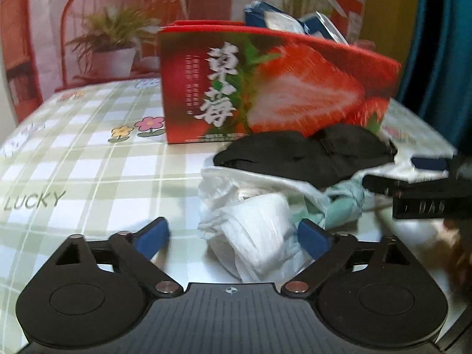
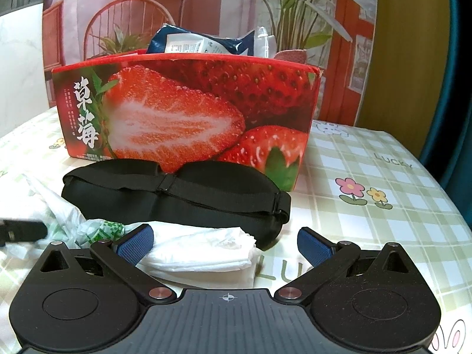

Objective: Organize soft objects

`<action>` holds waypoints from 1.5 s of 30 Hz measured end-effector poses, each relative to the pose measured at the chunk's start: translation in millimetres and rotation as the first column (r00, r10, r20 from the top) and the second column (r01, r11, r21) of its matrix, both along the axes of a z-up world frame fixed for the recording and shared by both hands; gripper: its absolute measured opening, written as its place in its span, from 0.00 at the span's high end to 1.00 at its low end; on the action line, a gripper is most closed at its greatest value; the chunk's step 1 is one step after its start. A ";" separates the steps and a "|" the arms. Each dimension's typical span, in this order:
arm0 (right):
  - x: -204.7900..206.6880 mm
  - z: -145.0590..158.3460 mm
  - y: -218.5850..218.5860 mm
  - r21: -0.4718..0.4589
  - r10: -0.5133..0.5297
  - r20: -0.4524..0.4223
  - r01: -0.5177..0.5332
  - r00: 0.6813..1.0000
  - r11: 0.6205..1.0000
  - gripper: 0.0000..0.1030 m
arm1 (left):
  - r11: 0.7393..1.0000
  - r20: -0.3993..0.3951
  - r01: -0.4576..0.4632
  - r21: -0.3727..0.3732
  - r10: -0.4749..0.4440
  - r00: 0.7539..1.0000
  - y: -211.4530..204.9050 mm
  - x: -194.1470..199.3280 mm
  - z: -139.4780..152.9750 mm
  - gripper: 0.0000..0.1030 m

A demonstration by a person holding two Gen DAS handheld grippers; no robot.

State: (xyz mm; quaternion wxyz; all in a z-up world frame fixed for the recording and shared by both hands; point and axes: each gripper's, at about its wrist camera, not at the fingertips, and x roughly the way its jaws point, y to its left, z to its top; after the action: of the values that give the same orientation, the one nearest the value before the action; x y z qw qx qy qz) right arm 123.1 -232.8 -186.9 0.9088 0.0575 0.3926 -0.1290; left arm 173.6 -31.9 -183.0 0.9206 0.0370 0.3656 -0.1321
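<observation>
A crumpled white tissue lies between the wide-spread blue pads of my left gripper, close to the right pad; the jaws are open. In the right wrist view the same white tissue lies between the pads of my right gripper, which is also open. Just behind it a black eye mask rests against the front of a red strawberry box. The left wrist view shows the eye mask and the box beyond the tissue. A blue packet sticks up out of the box.
A thin white plastic bag and a pale green bag lie crumpled beside the tissue. Everything sits on a green plaid tablecloth with flower prints. A printed backdrop stands behind, and a blue curtain hangs at the right.
</observation>
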 end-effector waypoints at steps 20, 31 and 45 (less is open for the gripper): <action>-1.4 -6.3 -15.2 0.132 -0.037 -0.008 0.037 0.999 0.991 0.00 | 1.000 0.012 0.007 0.003 -0.007 1.000 -0.4 -1.9 -3.5 0.01; -3.1 -1.0 -5.2 0.073 0.005 0.003 -0.005 1.000 0.997 0.00 | 0.998 -0.022 0.002 -0.057 -0.003 1.000 8.5 -5.8 8.1 0.38; -37.0 15.1 7.7 0.113 0.047 0.092 -0.057 0.995 0.992 0.04 | 0.991 -0.029 0.035 -0.132 -0.039 0.999 12.0 -14.1 20.4 0.58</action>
State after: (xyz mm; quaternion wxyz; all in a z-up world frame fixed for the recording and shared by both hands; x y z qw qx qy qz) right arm 86.1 -225.1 -171.8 0.9236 0.1054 0.3599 -0.0797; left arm 159.5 -19.9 -162.6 0.9127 -0.0191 0.3696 -0.1735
